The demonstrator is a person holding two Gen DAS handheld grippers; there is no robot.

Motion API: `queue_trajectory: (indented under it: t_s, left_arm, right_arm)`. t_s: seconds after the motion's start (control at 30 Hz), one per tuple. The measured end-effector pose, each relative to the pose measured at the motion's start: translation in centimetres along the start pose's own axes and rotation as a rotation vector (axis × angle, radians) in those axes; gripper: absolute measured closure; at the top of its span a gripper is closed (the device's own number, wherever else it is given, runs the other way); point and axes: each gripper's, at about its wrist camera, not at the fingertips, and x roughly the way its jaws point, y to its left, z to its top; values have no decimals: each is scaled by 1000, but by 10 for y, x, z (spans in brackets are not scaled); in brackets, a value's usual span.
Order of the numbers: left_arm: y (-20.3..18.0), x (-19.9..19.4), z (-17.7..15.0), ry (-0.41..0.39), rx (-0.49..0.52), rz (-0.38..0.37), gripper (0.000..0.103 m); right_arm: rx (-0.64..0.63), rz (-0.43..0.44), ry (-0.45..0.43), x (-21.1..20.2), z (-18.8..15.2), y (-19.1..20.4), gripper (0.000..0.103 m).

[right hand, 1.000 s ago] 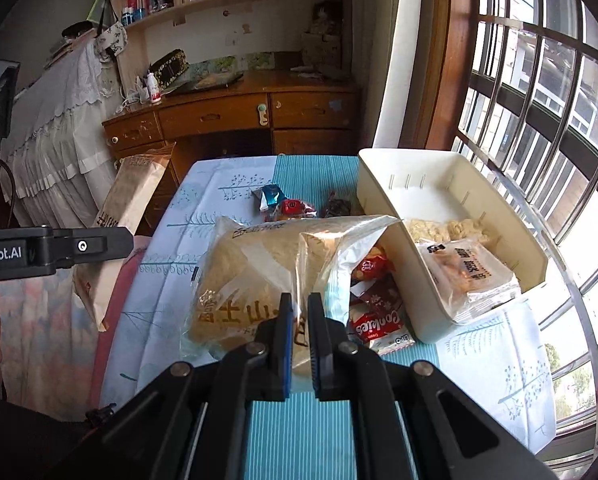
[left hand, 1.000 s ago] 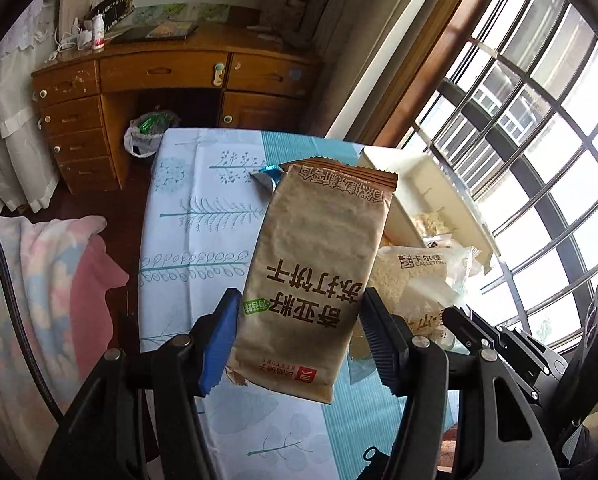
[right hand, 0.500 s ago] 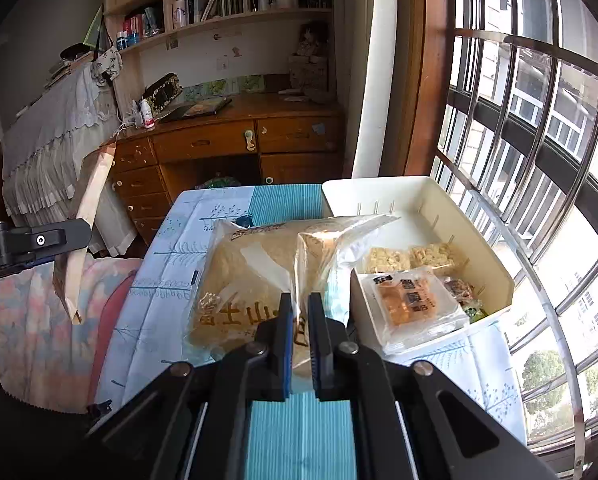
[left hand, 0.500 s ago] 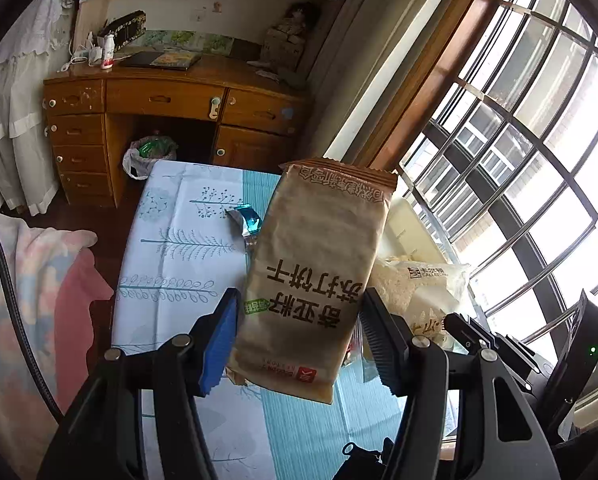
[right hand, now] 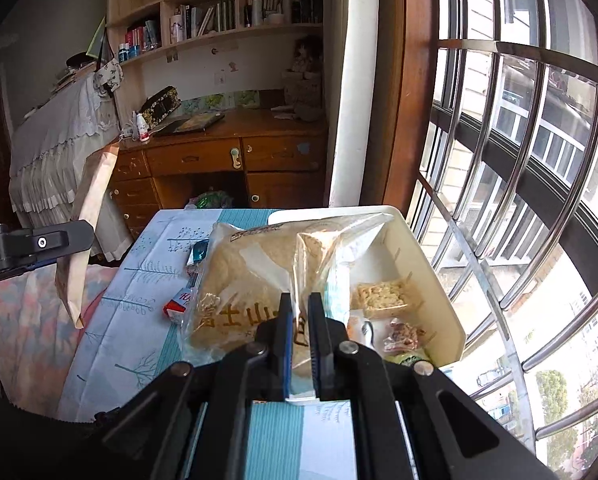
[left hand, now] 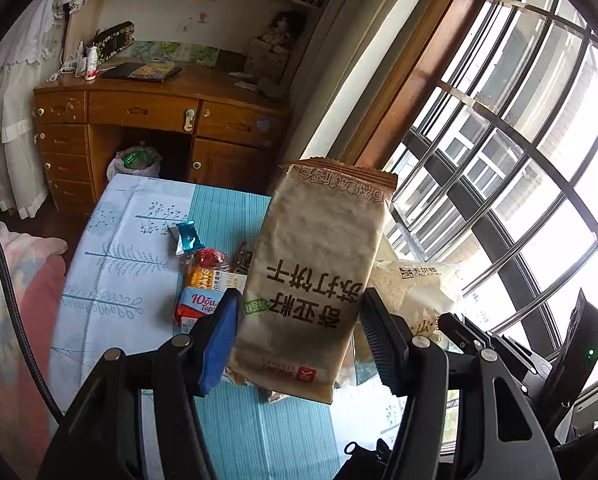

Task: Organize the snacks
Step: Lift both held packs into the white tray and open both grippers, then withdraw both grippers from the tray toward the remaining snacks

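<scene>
We find the white storage bin [right hand: 439,280] now directly ahead of the right tongs [right hand: 297,344], just past their tips and right of them; a second ago it sat further off to the right. This suggests the carry toward the bin is well advanced and the drop is close. Small snacks already lie inside it.

The table [left hand: 111,280] has dropped lower in both views than a second ago, so we judge both packets lifted clear of it.

The large clear cracker bag [right hand: 267,280] hangs from the right tongs, which are clenched on its fold at the near edge. Its far end now overlaps the bin's near wall, where earlier it lay short of the bin.

The brown biscuit packet [left hand: 319,272] stands upright between the fingers of the left tongs [left hand: 299,340], grasped by its two side edges at the lower end, clear of the table. Its hold looks unchanged from the earlier frame. In the right view it hangs well off to the left, far from the bin.

Loose small snacks [left hand: 203,280] lie on the table ahead and left of the left tongs, not yet collected; more of them show than before.
</scene>
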Motion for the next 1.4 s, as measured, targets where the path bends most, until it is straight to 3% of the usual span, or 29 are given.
queue_trajectory:
  t_s: [0.5,0.67,0.83,0.93,1.0,1.07,1.23,1.4]
  left_arm:
    - [-82,73,8,-64,-46,-8,44]
    - [-104,97,15,-62,-23,0,44]
    - [-114,123,16,-5,-22,20,43]
    - [-117,129,14,-3,-36,22,36]
    - [-117,130,12,-6,-41,33,34]
    - [-117,132,12,-4,-45,49,34]
    - [-107,131,7,16,-80,97,32]
    - [-93,122,0,50,-105,150,32]
  right_arm:
    - [-185,-20,-20,21,5,-79,96]
    - [-266,21,-43,28,10,-85,96]
    - [-328,60,-17,47,10,-88,95]
    - [-371,68,27,55,5,-93,87]
    - [-363,80,25,53,2,-101,72]
    - [-353,74,23,53,1,-107,66]
    - [-318,90,27,53,1,-118,65]
    - [-326,81,7,53,2,-124,54]
